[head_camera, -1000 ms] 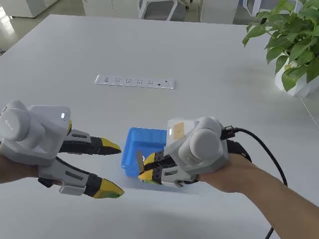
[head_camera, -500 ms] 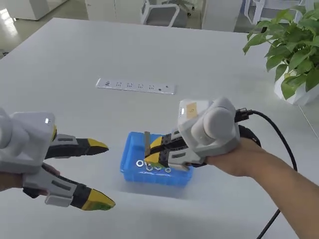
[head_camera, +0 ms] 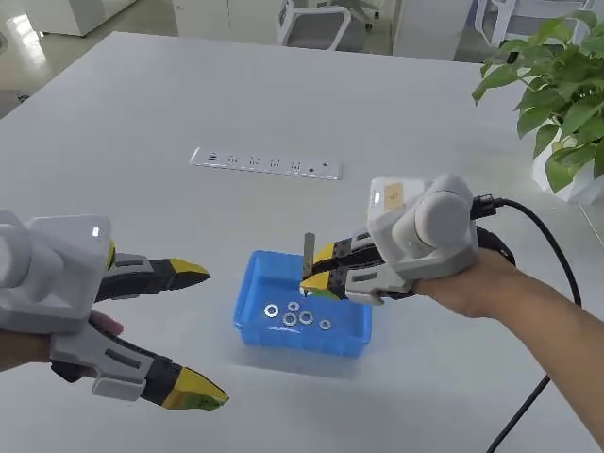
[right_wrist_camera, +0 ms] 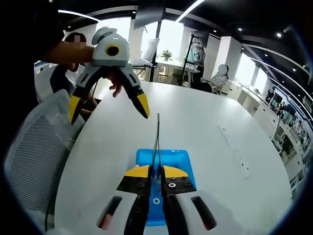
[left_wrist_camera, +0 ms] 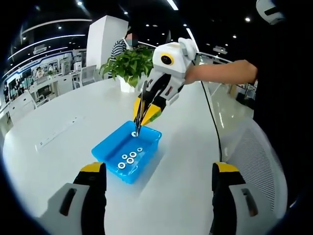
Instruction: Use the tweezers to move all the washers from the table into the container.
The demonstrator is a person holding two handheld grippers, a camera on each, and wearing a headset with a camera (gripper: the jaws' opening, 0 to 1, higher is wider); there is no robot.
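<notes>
Looks like drop-off time. Right gripper (head_camera: 326, 269) is squeezed onto the tweezers (head_camera: 308, 253), tips over the blue container (head_camera: 283, 338), with several washers (head_camera: 294, 316) inside it. Left gripper (head_camera: 203, 335) hangs beside the container, jaws wide, empty. Next, I'd guess: ease the squeeze, then hunt stragglers.

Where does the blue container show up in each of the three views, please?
Head view: the blue container sits low centre, under the tweezers.
Left gripper view: the container is centre-left, beyond the open left tool.
Right gripper view: the container is bottom centre, behind the right tool, which is shut on the tweezers.
Shared landmark: the white power strip on the table.
</notes>
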